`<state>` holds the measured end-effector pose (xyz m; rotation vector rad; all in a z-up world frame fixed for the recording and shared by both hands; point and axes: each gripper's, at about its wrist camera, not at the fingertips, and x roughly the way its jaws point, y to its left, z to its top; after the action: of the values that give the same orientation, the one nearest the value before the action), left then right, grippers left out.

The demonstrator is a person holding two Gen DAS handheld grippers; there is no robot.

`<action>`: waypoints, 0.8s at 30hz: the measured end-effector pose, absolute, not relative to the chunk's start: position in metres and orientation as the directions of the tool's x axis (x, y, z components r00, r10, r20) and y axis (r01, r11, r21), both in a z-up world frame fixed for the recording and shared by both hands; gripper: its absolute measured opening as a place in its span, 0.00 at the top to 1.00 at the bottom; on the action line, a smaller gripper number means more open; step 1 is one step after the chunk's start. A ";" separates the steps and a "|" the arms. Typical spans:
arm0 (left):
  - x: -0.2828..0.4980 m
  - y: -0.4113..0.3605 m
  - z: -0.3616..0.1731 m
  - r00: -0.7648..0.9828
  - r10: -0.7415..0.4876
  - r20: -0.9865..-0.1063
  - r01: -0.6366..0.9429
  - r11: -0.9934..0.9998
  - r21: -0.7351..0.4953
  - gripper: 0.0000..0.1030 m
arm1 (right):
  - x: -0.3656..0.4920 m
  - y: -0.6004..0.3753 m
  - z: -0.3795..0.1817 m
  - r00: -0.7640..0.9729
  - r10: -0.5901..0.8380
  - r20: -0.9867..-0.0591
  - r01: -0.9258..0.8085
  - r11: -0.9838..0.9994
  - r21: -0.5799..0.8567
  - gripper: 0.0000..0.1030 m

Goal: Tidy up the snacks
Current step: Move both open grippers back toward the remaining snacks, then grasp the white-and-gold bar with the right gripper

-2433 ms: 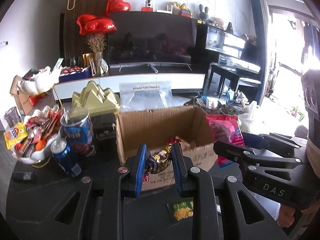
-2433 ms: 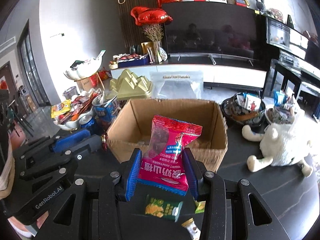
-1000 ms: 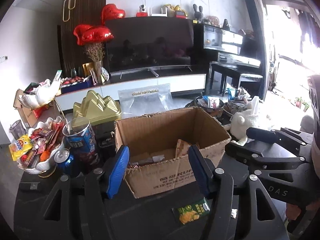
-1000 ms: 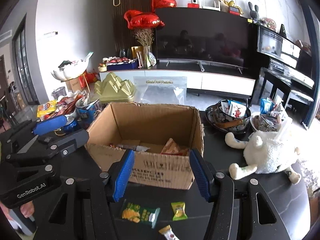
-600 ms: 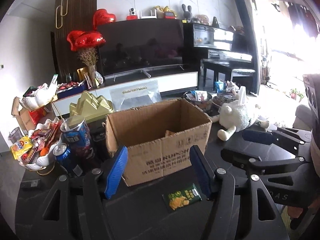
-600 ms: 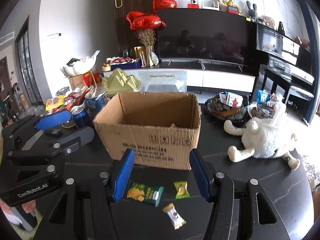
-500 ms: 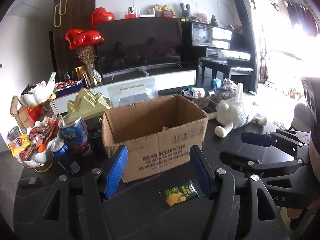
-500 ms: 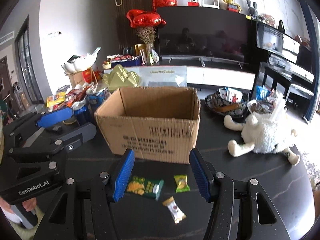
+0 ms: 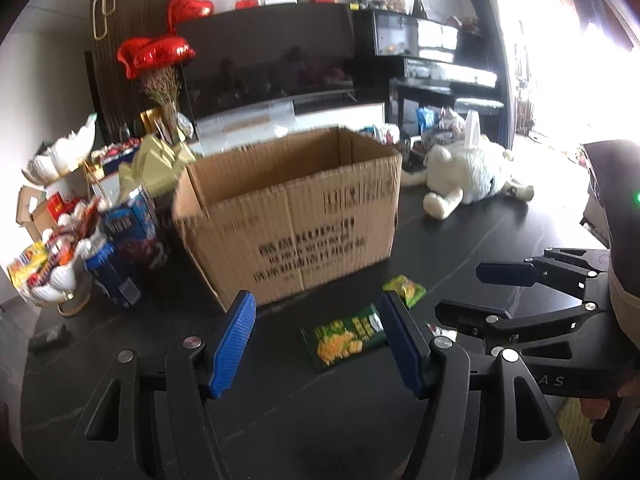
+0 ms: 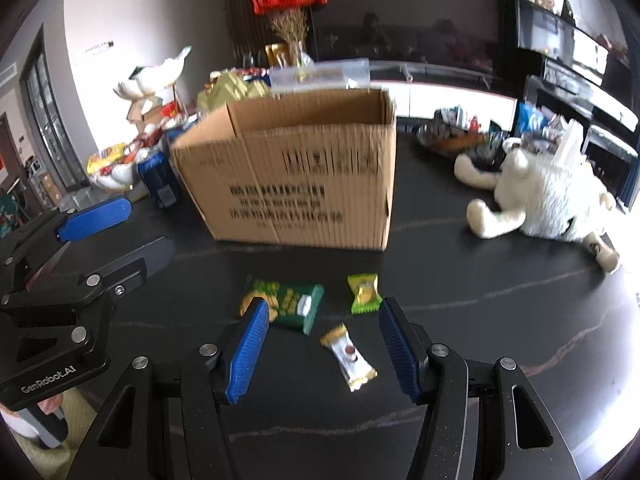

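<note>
An open cardboard box (image 9: 296,216) (image 10: 296,184) stands on the dark table. In front of it lie a dark green snack packet (image 10: 286,302) (image 9: 344,338), a small light green packet (image 10: 363,294) (image 9: 405,289) and a small white and gold candy (image 10: 349,357). My left gripper (image 9: 316,344) is open and empty, low over the table just left of the green packet. My right gripper (image 10: 320,354) is open and empty, with the candy between its fingers and the green packet by its left finger. Each gripper shows in the other's view: the right (image 9: 504,292), the left (image 10: 108,236).
A white plush toy (image 10: 536,196) lies right of the box, with bowls of snacks (image 10: 452,136) behind it. Left of the box are blue cans (image 9: 120,236), a white bowl full of snacks (image 9: 52,260) and a gold box (image 9: 160,164).
Both grippers let go of their snacks over the box, opened and pulled back and down. They now hang low over the loose packets in front of the box.
</note>
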<state>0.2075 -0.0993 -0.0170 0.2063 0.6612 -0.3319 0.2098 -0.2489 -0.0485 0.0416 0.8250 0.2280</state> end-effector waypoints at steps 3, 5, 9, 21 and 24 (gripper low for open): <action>0.210 -0.101 -0.032 0.715 -0.238 -0.657 0.369 0.927 0.065 0.38 | 0.213 -0.249 -0.061 0.628 0.226 -0.744 -0.188 0.973 0.137 0.43; 0.211 -0.101 -0.040 0.704 -0.239 -0.669 0.369 0.928 0.057 0.38 | 0.215 -0.248 -0.069 0.607 0.230 -0.761 -0.195 0.971 0.138 0.43; 0.214 -0.101 -0.057 0.678 -0.249 -0.691 0.367 0.930 0.026 0.38 | 0.217 -0.247 -0.081 0.585 0.225 -0.779 -0.197 0.971 0.133 0.43; 0.227 -0.105 -0.096 0.615 -0.265 -0.742 0.392 0.920 -0.004 0.38 | 0.232 -0.247 -0.119 0.498 0.207 -0.842 -0.189 0.974 0.128 0.44; 0.229 -0.106 -0.102 0.599 -0.277 -0.751 0.401 0.916 -0.018 0.38 | 0.234 -0.247 -0.124 0.488 0.202 -0.849 -0.185 0.975 0.125 0.47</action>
<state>0.2293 -0.1062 -0.1023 0.1591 0.8409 -0.3951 0.2343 -0.2469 -0.1237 0.0175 1.0350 0.2353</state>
